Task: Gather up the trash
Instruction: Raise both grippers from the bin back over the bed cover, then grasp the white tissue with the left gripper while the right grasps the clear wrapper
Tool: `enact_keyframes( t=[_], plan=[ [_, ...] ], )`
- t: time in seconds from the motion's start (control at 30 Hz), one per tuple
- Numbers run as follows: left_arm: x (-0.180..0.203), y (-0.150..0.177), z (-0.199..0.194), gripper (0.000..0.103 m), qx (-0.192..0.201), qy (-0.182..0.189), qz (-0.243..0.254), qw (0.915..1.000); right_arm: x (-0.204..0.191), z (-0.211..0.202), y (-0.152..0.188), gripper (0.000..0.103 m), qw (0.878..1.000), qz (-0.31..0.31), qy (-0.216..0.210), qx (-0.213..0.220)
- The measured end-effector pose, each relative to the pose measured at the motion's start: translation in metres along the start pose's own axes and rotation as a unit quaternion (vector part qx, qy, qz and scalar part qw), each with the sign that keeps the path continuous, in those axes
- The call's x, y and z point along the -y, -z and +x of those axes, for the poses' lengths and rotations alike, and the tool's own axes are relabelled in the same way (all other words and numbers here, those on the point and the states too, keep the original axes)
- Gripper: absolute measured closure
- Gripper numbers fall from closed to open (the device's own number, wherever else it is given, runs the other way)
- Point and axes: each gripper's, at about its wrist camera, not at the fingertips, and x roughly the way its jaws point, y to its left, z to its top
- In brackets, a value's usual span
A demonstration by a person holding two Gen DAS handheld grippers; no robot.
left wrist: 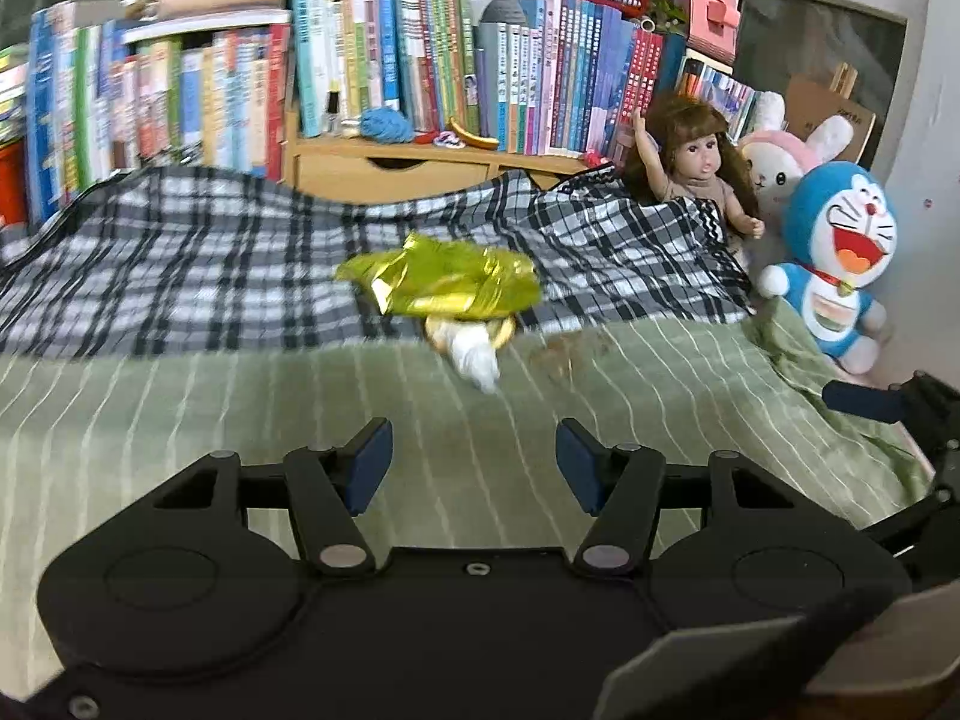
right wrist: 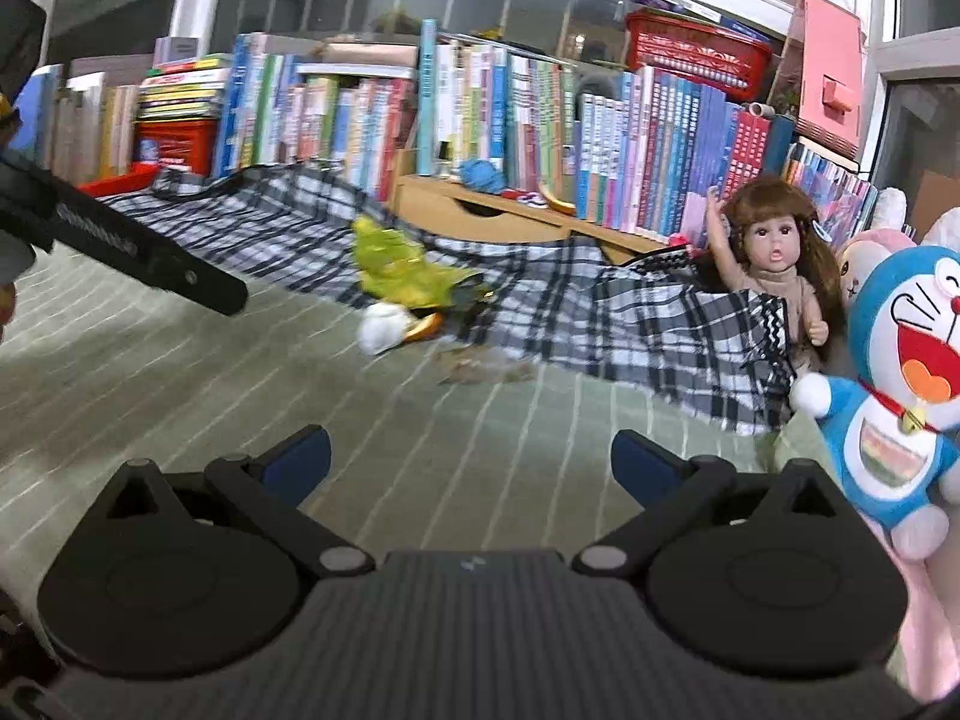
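Hovering over green striped sheet (left wrist: 180,420): left gripper (left wrist: 474,456) and right gripper (right wrist: 471,456), jaws apart, nothing between. Further on, at plaid blanket (left wrist: 180,258) edge: crumpled yellow-green wrapper (left wrist: 444,282), white tissue wad (left wrist: 477,357) touching it. Both likely light, soft, crushable; wrapper probably slippery, so pinch raised fold. Behind: doll (left wrist: 696,174), books (left wrist: 390,54).

Both low views across bed (left wrist: 180,408)
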Motion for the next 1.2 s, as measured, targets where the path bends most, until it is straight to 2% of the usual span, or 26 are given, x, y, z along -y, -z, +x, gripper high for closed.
enact_keyframes(
  t=[0.1, 0.27, 0.5, 0.77, 1.03, 1.17, 1.2],
  plan=[
    [0.001, -0.011, 0.037, 0.046, -0.010, 0.004, 0.010, 0.9999, 0.013, 0.024, -0.008, 0.004, 1.000, 0.007, 0.001, -0.005],
    [0.002, -0.016, 0.082, 0.048, -0.032, -0.013, 0.026, 0.9991, 0.020, 0.064, -0.016, 0.009, 1.000, 0.011, -0.002, -0.026],
    [-0.018, -0.017, 0.128, 0.052, -0.062, 0.004, -0.016, 0.9979, 0.005, 0.113, -0.018, 0.011, 0.998, -0.014, -0.023, -0.060],
    [-0.016, -0.026, 0.144, 0.053, -0.058, 0.025, -0.014, 0.9979, -0.005, 0.152, -0.030, 0.011, 0.996, -0.029, -0.034, -0.072],
    [-0.015, -0.033, 0.161, 0.061, -0.066, 0.026, -0.018, 0.9973, 0.002, 0.180, -0.032, 0.016, 0.995, -0.008, -0.039, -0.088],
    [-0.017, -0.031, 0.163, 0.069, -0.061, 0.016, -0.025, 0.9977, 0.005, 0.183, -0.028, 0.025, 0.994, 0.018, -0.056, -0.088],
    [-0.018, -0.031, 0.163, 0.071, -0.060, 0.016, -0.029, 0.9977, 0.006, 0.183, -0.028, 0.034, 0.994, 0.022, -0.061, -0.087]
  ],
)
